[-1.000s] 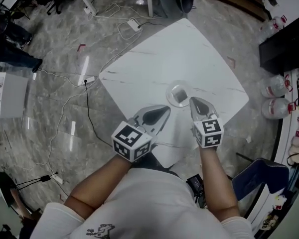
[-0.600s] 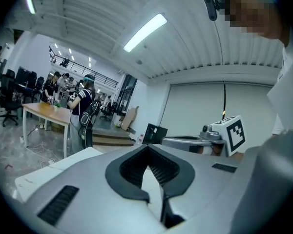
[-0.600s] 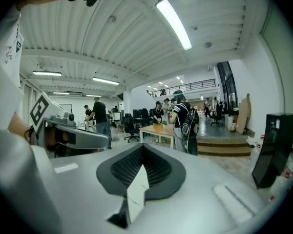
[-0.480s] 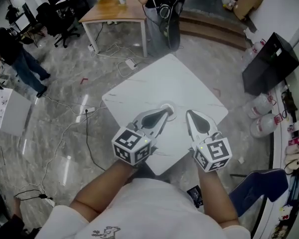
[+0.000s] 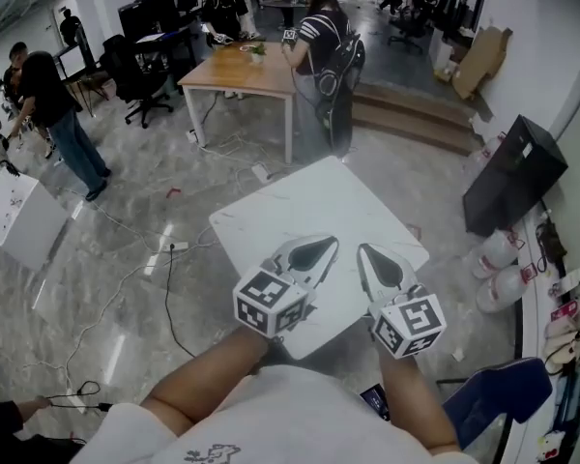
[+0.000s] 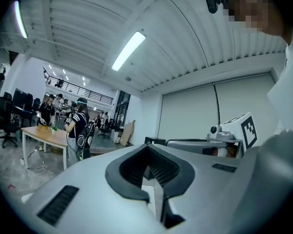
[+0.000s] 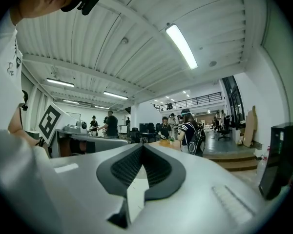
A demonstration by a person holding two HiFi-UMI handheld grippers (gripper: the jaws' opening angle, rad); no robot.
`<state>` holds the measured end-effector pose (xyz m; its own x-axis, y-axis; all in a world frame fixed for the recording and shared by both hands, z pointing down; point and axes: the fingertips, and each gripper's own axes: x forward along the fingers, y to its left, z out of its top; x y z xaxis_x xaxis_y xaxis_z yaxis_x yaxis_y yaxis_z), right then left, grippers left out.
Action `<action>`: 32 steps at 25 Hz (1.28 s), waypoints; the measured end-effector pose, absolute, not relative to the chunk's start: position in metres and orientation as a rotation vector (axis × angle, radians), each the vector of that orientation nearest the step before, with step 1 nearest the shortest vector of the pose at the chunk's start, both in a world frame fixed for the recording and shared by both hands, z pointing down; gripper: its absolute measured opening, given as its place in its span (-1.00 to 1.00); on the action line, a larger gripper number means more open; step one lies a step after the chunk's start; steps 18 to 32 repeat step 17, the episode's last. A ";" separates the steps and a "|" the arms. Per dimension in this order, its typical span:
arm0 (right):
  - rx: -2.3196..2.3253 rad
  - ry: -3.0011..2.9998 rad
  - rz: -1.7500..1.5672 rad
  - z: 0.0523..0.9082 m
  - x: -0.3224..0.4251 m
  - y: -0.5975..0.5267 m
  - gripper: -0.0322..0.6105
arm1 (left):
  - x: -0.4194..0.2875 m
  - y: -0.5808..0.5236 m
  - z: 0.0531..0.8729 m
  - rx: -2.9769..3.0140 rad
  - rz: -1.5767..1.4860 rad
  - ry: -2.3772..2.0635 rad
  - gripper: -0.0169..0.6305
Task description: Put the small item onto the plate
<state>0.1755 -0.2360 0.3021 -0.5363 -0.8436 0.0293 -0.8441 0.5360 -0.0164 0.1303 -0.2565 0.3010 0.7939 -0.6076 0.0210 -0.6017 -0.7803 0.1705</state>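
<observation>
In the head view both grippers hang side by side over the near part of the white square table. My left gripper is shut with nothing in it. My right gripper is shut and empty too. No plate or small item shows in any view; the grippers cover the near tabletop. The left gripper view looks level across the room past its closed left gripper, at ceiling and far walls. The right gripper view does the same past its closed right gripper.
A wooden desk with people around it stands beyond the table. A black box and water bottles sit at the right. Cables run over the marble floor at the left. A blue chair is near my right arm.
The head view has swung upward to take in more of the room. Both grippers have tipped up and stayed shut. The plate with the item on it has gone out of sight.
</observation>
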 end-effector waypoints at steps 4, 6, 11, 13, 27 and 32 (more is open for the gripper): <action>1.489 -2.754 0.026 0.294 0.176 -0.224 -0.89 | 0.134 -0.243 0.292 2.838 -0.069 -0.975 -0.93; 1.479 -2.755 0.026 0.292 0.177 -0.219 -0.89 | 0.135 -0.239 0.290 2.838 -0.075 -0.977 -0.93; 1.473 -2.746 0.003 0.291 0.172 -0.215 -0.89 | 0.132 -0.237 0.292 2.828 -0.087 -0.970 -0.93; 1.475 -2.734 -0.015 0.290 0.173 -0.217 -0.89 | 0.133 -0.239 0.292 2.826 -0.087 -0.970 -0.93; 1.469 -2.736 -0.023 0.286 0.177 -0.222 -0.89 | 0.137 -0.246 0.290 2.823 -0.092 -0.981 -0.93; 1.469 -2.736 -0.023 0.286 0.177 -0.222 -0.89 | 0.137 -0.246 0.290 2.823 -0.092 -0.981 -0.93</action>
